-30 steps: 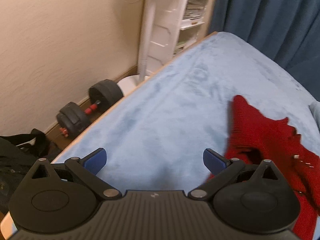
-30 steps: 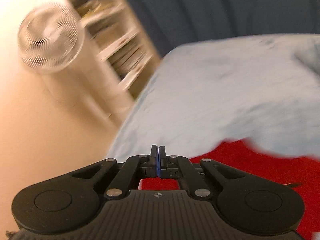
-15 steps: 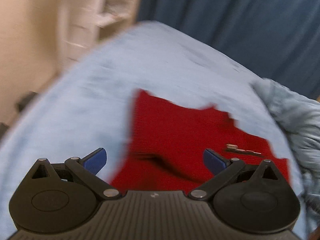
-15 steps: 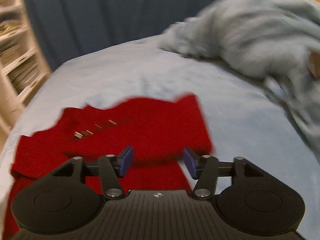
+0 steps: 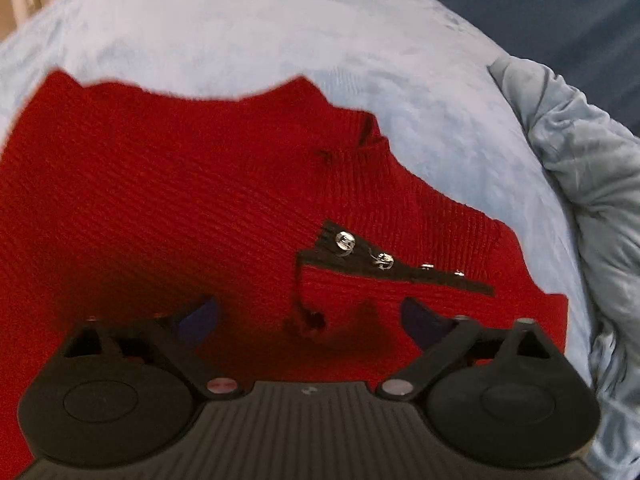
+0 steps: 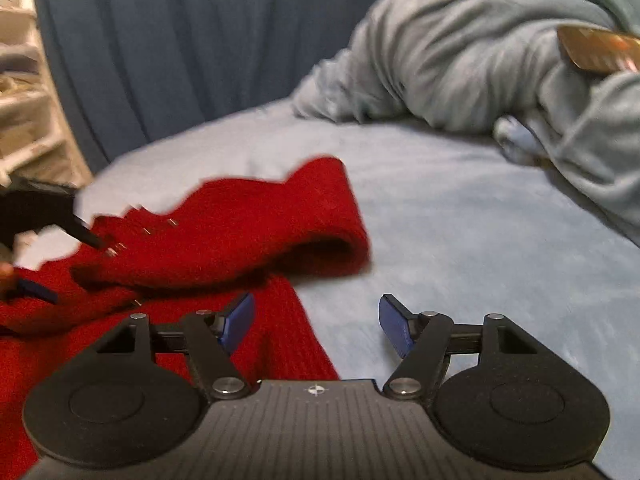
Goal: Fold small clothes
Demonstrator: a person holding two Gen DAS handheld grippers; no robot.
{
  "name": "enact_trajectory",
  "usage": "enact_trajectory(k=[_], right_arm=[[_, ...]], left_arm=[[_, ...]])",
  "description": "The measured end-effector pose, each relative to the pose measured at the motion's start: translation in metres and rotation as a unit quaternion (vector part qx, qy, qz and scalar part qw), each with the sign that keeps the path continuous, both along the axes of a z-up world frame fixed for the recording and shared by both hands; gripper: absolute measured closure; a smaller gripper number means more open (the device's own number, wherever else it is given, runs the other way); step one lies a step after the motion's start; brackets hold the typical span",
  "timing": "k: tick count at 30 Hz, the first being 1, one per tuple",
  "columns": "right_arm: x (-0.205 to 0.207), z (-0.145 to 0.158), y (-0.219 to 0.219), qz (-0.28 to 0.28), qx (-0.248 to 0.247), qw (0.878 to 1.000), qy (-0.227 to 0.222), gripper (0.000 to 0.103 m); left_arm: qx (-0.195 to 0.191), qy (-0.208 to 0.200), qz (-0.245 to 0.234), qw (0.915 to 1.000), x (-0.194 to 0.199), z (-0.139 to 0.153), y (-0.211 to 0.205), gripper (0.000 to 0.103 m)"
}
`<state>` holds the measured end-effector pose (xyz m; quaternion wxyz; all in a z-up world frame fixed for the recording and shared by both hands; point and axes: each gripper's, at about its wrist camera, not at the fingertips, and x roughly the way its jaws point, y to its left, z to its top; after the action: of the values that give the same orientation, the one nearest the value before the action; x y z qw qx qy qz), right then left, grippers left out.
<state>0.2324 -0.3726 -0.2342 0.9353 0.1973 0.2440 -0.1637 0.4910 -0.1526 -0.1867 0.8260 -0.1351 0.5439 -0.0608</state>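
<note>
A small red knit garment point(image 5: 168, 184) lies on the light blue bed cover point(image 5: 240, 24). It has a dark strip with metal snaps point(image 5: 384, 260). My left gripper point(image 5: 308, 318) is open and empty, low over the garment. In the right wrist view the garment point(image 6: 224, 232) has one part folded over itself, with a rounded fold at its right side. My right gripper point(image 6: 316, 326) is open and empty over the garment's right edge. The left gripper point(image 6: 44, 216) shows blurred at the left edge of that view.
A crumpled pale blue blanket point(image 6: 500, 52) is heaped on the right of the bed, also in the left wrist view point(image 5: 592, 184). Dark blue curtains point(image 6: 168, 40) hang behind. A white shelf unit point(image 6: 24, 92) stands at the far left.
My right gripper went from shut to open and swung right over the garment's edge. My left gripper swung from the bed's left side to low over the garment, staying open.
</note>
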Motion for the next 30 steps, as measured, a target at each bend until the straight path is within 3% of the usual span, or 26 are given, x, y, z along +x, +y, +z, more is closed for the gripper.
enact_trajectory(k=[1,4,7,12,15,16,18,20,22,24,26,28,29,30], right_arm=[[0.000,0.002,0.001,0.003,-0.003,1.000,-0.002,0.032],[-0.002,0.009,0.005,0.015,-0.032,0.999,-0.006,0.032],[-0.007,0.018,0.010,0.010,-0.086,0.996,-0.027,0.032],[-0.012,0.022,0.004,-0.026,-0.079,0.995,-0.048,0.032],[-0.014,0.022,0.003,-0.035,-0.080,0.994,-0.060,0.032],[-0.014,0.021,0.004,-0.033,-0.080,0.994,-0.064,0.032],[-0.012,0.018,0.005,-0.027,-0.082,0.994,-0.062,0.032],[-0.009,0.016,0.008,-0.019,-0.089,0.994,-0.055,0.032],[-0.007,0.014,0.011,-0.012,-0.090,0.994,-0.052,0.032],[-0.006,0.013,0.013,-0.007,-0.090,0.995,-0.051,0.032],[-0.005,0.011,0.013,-0.003,-0.089,0.995,-0.049,0.032],[-0.004,0.009,0.013,0.001,-0.080,0.996,-0.047,0.032],[-0.003,0.009,0.012,0.002,-0.077,0.996,-0.045,0.032],[-0.002,0.008,0.012,0.004,-0.073,0.996,-0.042,0.032]], left_arm=[[-0.002,-0.002,-0.003,1.0000,-0.001,-0.002,-0.004,0.052],[0.050,-0.034,0.017,0.9980,-0.009,0.008,-0.018,0.095],[0.024,-0.075,0.010,0.9969,-0.018,0.041,-0.023,0.101],[-0.024,-0.175,0.014,0.9841,-0.024,0.127,0.014,0.101],[-0.007,-0.220,0.031,0.9750,-0.025,0.152,0.060,0.101],[0.013,-0.229,0.046,0.9723,-0.023,0.151,0.077,0.101],[0.049,-0.209,0.075,0.9737,-0.015,0.129,0.114,0.101],[0.076,-0.169,0.098,0.9778,-0.005,0.089,0.141,0.101],[0.080,-0.116,0.084,0.9865,0.007,0.046,0.154,0.101],[0.101,-0.094,0.080,0.9872,0.007,0.023,0.162,0.094],[0.099,-0.101,0.082,0.9865,0.007,0.018,0.165,0.072],[0.070,-0.112,0.077,0.9882,-0.002,0.023,0.167,0.034],[0.085,-0.124,0.079,0.9855,-0.007,0.027,0.166,0.023],[0.112,-0.134,0.085,0.9810,-0.010,0.030,0.159,0.005]])
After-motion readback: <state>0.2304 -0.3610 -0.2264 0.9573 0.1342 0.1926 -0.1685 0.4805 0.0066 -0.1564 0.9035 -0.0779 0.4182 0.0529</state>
